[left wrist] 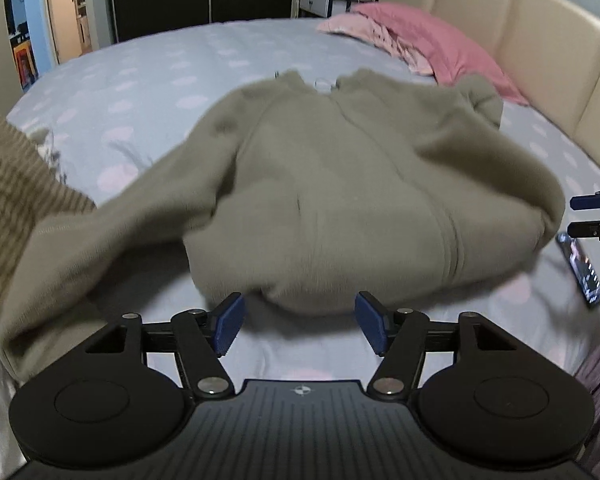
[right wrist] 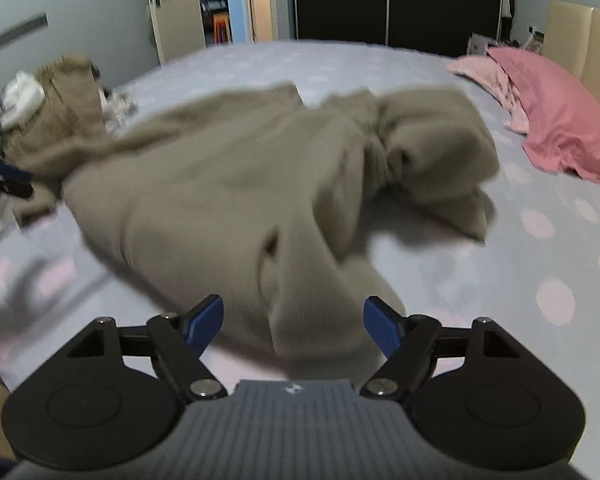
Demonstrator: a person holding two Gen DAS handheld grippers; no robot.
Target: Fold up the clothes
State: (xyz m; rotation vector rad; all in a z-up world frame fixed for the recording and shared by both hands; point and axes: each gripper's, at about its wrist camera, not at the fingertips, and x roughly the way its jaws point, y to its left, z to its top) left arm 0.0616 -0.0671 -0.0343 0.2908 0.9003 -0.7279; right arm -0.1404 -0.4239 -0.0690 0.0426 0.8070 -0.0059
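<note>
I have a thick olive-khaki fleece sweatshirt spread out in the middle of the pale blue bedsheet with pink dots, its hem near me and its collar far. My left gripper hangs just short of the near hem, blue pads spread wide and holding nothing. My right gripper is likewise wide and empty, with a fold of the near fabric lying between its fingers but not pinched. The left sleeve trails out toward a striped tan garment at the left edge; the right sleeve is bunched up on the far right, near the pink pillow. A dark phone lies on the sheet just beside the sweatshirt's right edge.

I judge this the laying-flat stage, with no fold made yet. Next I would close each gripper on a hem corner or sleeve, smooth the bunched right sleeve, then bring the sleeves across the body. Both views are blurred, so fine creases are hard to read.
</note>
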